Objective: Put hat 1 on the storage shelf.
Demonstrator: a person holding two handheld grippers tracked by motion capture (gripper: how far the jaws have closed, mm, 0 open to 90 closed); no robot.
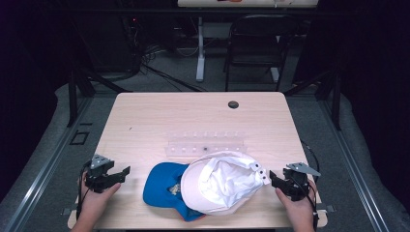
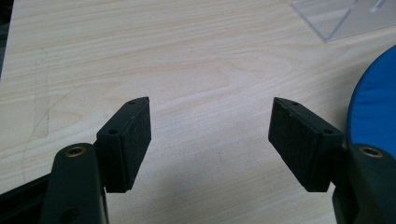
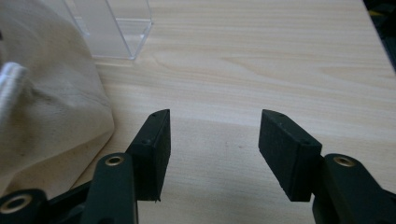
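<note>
A cream-white soft cotton baseball cap lies upside down near the front edge of the pale wooden table, its crown overlapping a bright blue fabric cap that peeks out at its nine o'clock side. Just beyond both, at twelve o'clock, sits a clear acrylic rack. The left gripper rests at nine o'clock from the caps, well apart from the blue one, jaws spread wide with nothing between them; its own view shows bare wood between the pads and a curve of blue cloth at the right margin. The right gripper sits at three o'clock, just beside the white cap's strap end, jaws likewise wide and empty, the cream cloth bulging at the left of its view. The white cap looks light, limp and easily creased; it will likely sag and drag its blue neighbour if pulled flat. The stiffer brim or the seamed rim of the opening seems the firmest place to pinch. Open tabletop lies at ten and two o'clock; the front edge is close, so a lift is probably safer than a slide toward six o'clock.
</note>
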